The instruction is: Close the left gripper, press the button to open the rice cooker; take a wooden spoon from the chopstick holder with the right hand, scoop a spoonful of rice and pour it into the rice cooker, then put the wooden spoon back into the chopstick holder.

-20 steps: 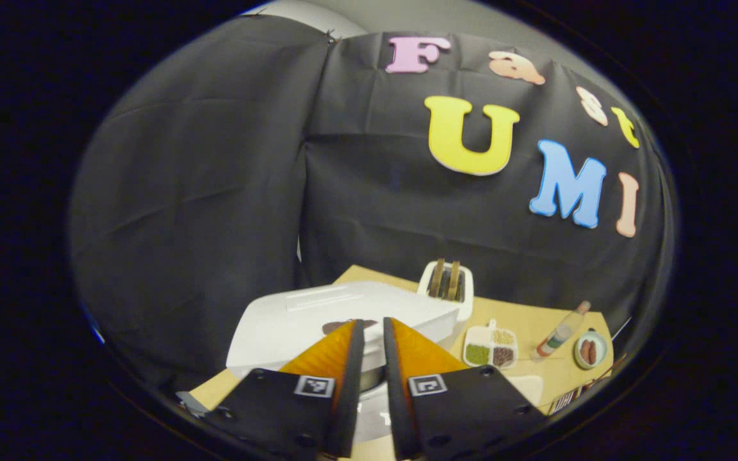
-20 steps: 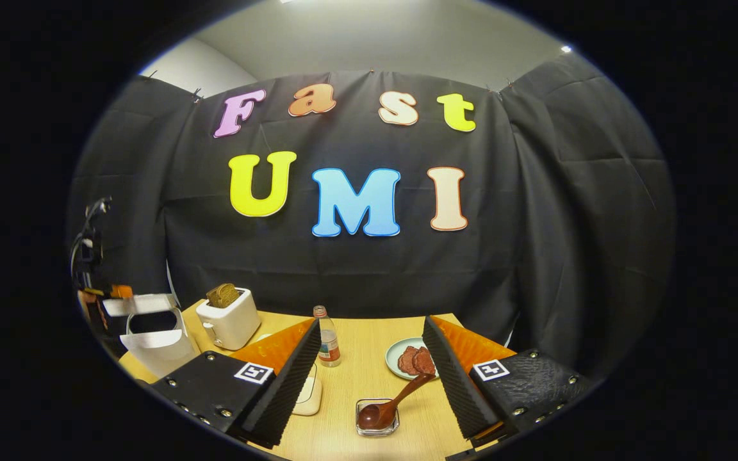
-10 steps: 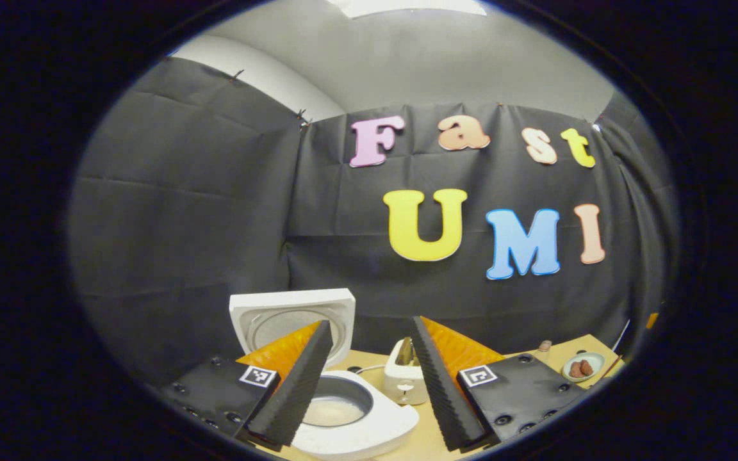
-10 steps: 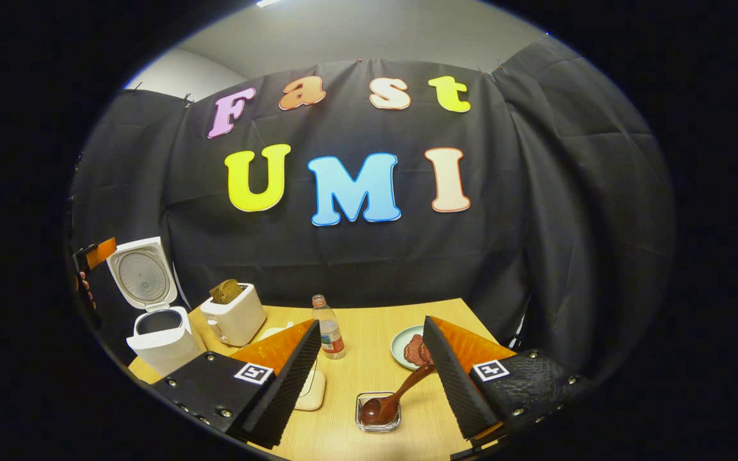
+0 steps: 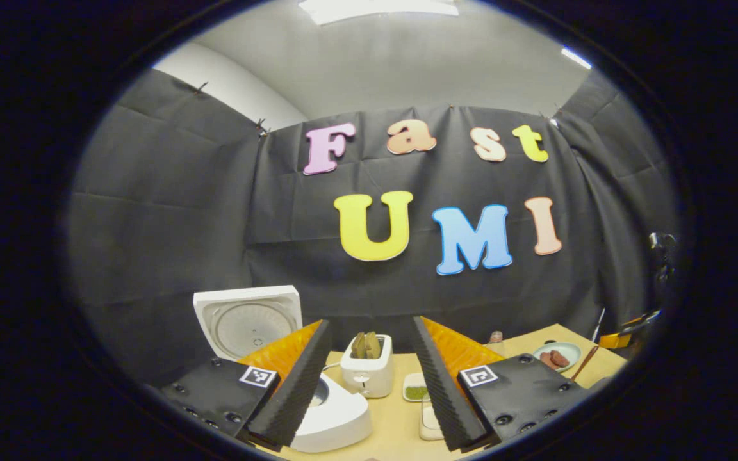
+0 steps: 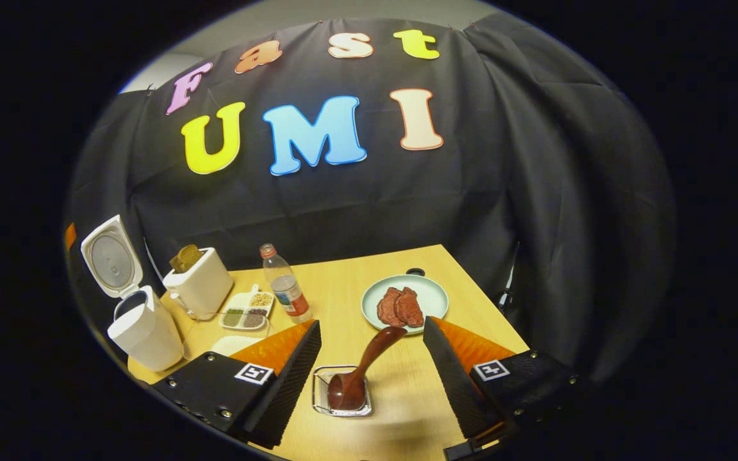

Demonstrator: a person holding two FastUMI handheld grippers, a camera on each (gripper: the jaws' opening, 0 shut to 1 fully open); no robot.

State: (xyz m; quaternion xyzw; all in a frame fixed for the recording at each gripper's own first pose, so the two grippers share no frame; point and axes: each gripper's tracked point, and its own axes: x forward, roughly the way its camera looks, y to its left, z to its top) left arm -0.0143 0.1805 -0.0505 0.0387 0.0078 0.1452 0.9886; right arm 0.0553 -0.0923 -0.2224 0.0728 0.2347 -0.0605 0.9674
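- Right gripper view: the right gripper (image 6: 369, 374) is held with jaws wide apart and empty; the wooden spoon (image 6: 364, 365) is seen between them, standing in the chopstick holder (image 6: 324, 400) on the desk (image 6: 343, 301).
- Left gripper view: the left gripper (image 5: 369, 384) is spread wide and empty; the rice cooker (image 5: 334, 419) is found just ahead of the left jaw, lid (image 5: 247, 320) raised.
- Opening is judged done; grasping, scooping, pouring and returning are left.

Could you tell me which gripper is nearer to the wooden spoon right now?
Right. The right gripper is open with the wooden spoon standing between its fingers, untouched. The left gripper is open over by the opened rice cooker, across the table.
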